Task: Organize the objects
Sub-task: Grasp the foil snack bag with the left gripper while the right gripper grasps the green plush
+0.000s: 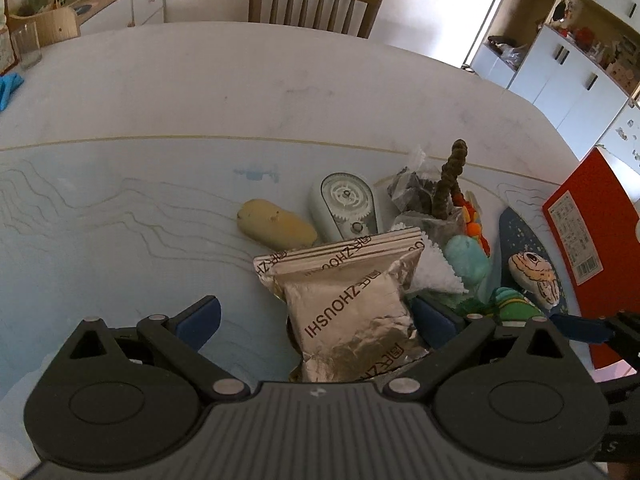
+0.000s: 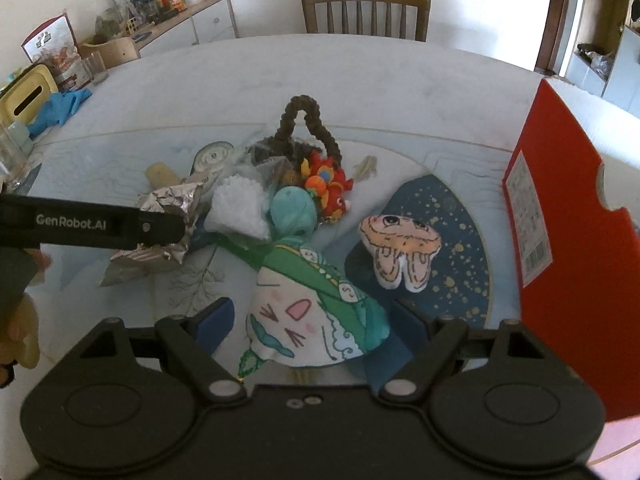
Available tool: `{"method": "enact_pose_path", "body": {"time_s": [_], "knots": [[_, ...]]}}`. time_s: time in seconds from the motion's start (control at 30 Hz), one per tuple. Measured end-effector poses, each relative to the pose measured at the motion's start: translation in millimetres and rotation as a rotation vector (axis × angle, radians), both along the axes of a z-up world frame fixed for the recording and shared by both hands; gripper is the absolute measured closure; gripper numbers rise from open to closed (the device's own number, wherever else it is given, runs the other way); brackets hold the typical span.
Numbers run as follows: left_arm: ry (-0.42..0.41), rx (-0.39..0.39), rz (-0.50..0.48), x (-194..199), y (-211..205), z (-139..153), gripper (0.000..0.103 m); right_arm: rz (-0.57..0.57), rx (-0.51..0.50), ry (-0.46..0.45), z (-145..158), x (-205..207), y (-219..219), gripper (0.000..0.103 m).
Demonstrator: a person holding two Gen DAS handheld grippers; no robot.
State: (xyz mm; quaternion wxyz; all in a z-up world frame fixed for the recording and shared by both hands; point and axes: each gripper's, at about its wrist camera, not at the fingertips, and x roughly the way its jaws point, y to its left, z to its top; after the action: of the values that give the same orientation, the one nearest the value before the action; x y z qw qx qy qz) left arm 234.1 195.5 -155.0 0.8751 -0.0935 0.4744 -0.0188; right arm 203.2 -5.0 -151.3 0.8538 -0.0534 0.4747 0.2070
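Table [image 1: 160,92] pale blue mat, chair [image 1: 316,0] behind; left tool [image 1: 316,316], right tool [image 2: 308,320] wide

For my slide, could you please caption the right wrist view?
Open right tongs straddle a cat-face pouch beside a red box.

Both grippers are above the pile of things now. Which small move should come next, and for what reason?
Probably lower the left gripper a little further and close it on the silver foil pouch. Its jaws are open, and the pouch lies between the blue pads on top of the pile, so it looks easiest to lift first. The right gripper, also open, frames the cat-face plush.
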Motion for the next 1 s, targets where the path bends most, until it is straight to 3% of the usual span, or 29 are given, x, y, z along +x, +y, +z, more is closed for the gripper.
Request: {"method": "enact_pose_path", "body": {"time_s": [0.17, 0.3, 0.5, 1.0], "knots": [[0.001, -0.040, -0.006, -3, 2, 1, 0.015, -0.004, -0.016, 0.011, -3, 1, 1, 0.029], [-0.007, -0.058, -0.036, -8, -1, 5, 0.041, -0.008, -0.025, 0.010, -2, 0, 0, 0.032], [-0.027, -0.035, -0.063, -15, -6, 12, 0.054, -0.007, -0.031, 0.011, 0, -5, -1, 0.036], [-0.053, -0.015, -0.089, -46, -15, 44, 0.056, -0.024, 0.017, -0.038, 38, -34, -23, 0.038]]}}
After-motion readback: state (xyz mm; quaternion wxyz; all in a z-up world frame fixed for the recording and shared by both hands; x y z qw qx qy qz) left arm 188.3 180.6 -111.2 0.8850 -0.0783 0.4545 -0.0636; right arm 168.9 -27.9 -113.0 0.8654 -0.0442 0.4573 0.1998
